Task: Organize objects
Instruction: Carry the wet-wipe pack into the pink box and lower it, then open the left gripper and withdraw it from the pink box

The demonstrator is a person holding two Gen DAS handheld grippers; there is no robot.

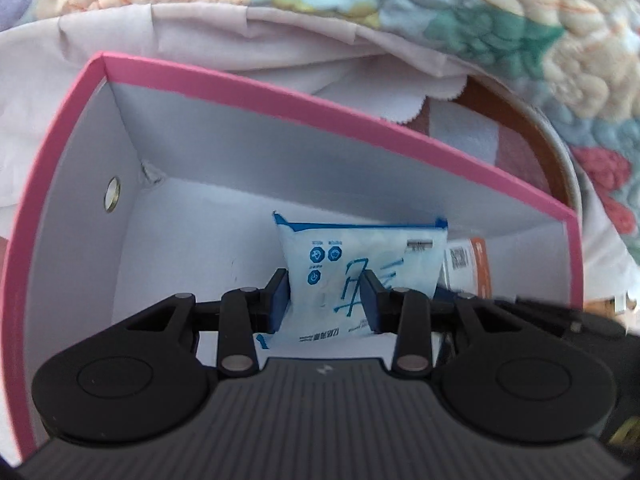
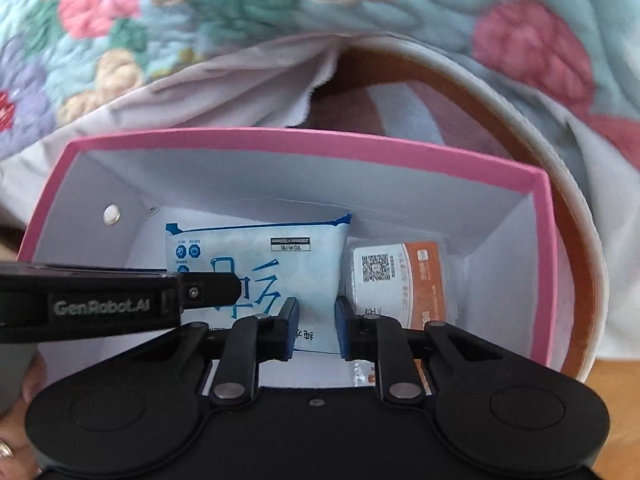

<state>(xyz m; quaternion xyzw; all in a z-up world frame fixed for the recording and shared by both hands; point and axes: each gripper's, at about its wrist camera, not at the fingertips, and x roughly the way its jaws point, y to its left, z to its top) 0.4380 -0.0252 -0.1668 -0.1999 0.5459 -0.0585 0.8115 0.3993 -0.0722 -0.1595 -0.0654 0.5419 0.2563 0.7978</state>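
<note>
Both grippers reach into the pink box [image 2: 304, 140]. The left gripper [image 1: 324, 300] jaws grip the wipes packet [image 1: 360, 256]. The right gripper [image 2: 316, 330] jaws are closed, empty, beside the orange packet [image 2: 400, 276].

A white-and-blue wipes packet [image 2: 256, 264] lies flat on the floor of the open pink-rimmed box [image 2: 304, 138]. Just beside it sits an orange-and-white packet [image 2: 400, 280], seemingly clear-wrapped.
</note>
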